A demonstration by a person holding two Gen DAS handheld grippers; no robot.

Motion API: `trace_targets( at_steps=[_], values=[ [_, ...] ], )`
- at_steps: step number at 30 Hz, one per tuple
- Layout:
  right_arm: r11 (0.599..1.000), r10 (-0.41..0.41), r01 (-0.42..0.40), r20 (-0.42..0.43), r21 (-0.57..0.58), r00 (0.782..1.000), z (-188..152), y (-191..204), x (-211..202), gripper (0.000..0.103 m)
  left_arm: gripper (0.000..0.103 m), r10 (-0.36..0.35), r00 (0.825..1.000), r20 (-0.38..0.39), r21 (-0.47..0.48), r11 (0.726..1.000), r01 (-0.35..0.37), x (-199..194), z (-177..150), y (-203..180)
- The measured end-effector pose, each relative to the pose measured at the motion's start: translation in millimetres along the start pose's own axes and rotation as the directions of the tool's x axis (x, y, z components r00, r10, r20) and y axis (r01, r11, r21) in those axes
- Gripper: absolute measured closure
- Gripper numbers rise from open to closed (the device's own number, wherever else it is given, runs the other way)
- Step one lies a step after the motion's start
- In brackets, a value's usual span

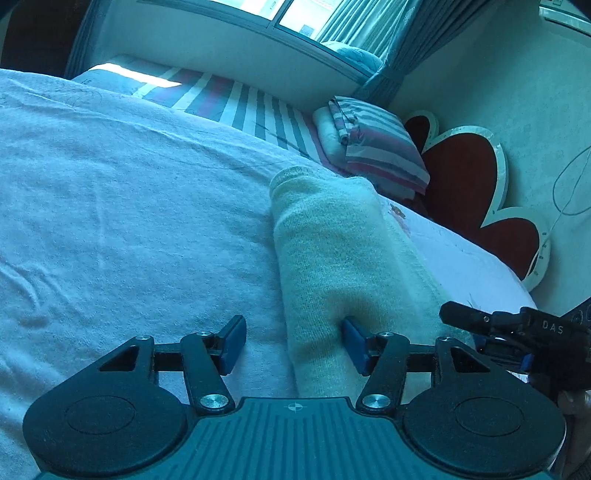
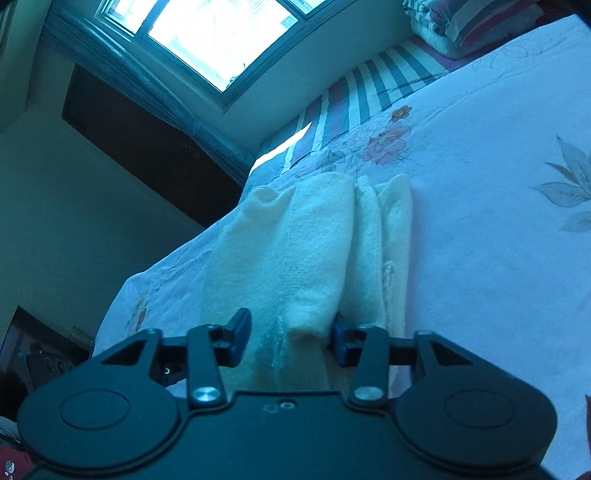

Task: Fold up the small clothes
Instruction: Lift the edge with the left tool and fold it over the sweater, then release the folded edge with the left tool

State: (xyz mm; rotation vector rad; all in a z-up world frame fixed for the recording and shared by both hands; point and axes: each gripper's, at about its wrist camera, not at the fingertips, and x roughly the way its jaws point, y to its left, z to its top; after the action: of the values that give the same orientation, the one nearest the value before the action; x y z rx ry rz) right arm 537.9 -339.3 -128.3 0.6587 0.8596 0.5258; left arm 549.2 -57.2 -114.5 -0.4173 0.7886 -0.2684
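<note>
A cream knitted garment (image 1: 332, 251), folded into a long strip, lies on the white floral bedsheet (image 1: 110, 192). My left gripper (image 1: 293, 343) hovers at its near end and is open. Its right pad rests on the knit and its left pad stands over bare sheet. My right gripper (image 1: 448, 314) shows side-on at the right, beside the strip. In the right wrist view the garment (image 2: 314, 240) shows several lengthwise folds. My right gripper (image 2: 290, 341) is open there, with a raised fold between its jaws that touches only the right pad.
Folded striped bedding (image 1: 380, 147) lies near a red flower-shaped headboard (image 1: 465, 177). A window (image 2: 221, 33) and curtains run along the far wall. The bed's edge drops off beside a dark opening (image 2: 147, 147). Flower prints (image 2: 388, 144) mark the sheet.
</note>
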Motion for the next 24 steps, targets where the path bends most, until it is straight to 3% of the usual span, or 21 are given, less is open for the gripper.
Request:
trace_targets(
  at_steps=[4, 6, 9, 11, 15, 17, 20, 22, 24],
  values=[
    [0.997, -0.002, 0.011, 0.104, -0.081, 0.995, -12.1, 28.3, -31.0, 0.089, 0.046, 0.013, 0.999, 0.046, 0.034, 0.999, -0.015, -5.9, 3.6, -7.8],
    [0.998, -0.010, 0.018, 0.142, -0.053, 0.990, -22.5, 29.5, -45.4, 0.089, 0.046, -0.001, 0.999, 0.034, 0.040, 0.999, -0.001, -3.3, 4.7, -9.6],
    [0.993, -0.122, 0.122, 0.085, 0.004, 0.989, -32.1, 8.5, -30.7, 0.089, 0.046, 0.010, 1.000, -0.001, 0.086, 0.996, -0.010, 6.2, 4.6, -17.0],
    [0.995, -0.081, 0.076, 0.081, 0.061, 0.993, -33.1, -7.4, -26.4, 0.089, 0.046, 0.011, 1.000, -0.007, 0.090, 0.996, -0.010, 6.8, 7.9, -18.0],
    [0.997, -0.069, 0.065, 0.108, 0.042, 0.992, -26.4, -2.8, -35.1, 0.074, 0.046, -0.009, 1.000, 0.027, 0.087, 0.996, 0.007, 2.8, 16.6, -17.0],
    [0.992, -0.121, 0.119, 0.081, 0.031, 0.989, -25.3, -2.8, -28.5, 0.086, 0.046, 0.015, 1.000, -0.018, 0.096, 0.995, -0.013, 16.3, 19.4, -16.9],
    [0.989, -0.145, 0.142, 0.077, 0.045, 0.986, -26.5, -5.1, -28.7, 0.088, 0.039, 0.031, 0.999, -0.022, 0.135, 0.990, -0.028, 22.7, 18.1, -20.5],
    [0.990, -0.139, 0.136, 0.078, 0.042, 0.987, -28.9, 1.0, -39.5, 0.081, 0.039, -0.001, 1.000, -0.015, 0.128, 0.992, 0.003, 8.6, 16.6, -21.8],
    [0.992, -0.123, 0.122, 0.039, 0.032, 0.992, -37.0, 4.9, -53.4, 0.066, 0.039, -0.026, 1.000, -0.016, 0.144, 0.989, 0.028, -8.8, 6.5, -23.0]
  ],
)
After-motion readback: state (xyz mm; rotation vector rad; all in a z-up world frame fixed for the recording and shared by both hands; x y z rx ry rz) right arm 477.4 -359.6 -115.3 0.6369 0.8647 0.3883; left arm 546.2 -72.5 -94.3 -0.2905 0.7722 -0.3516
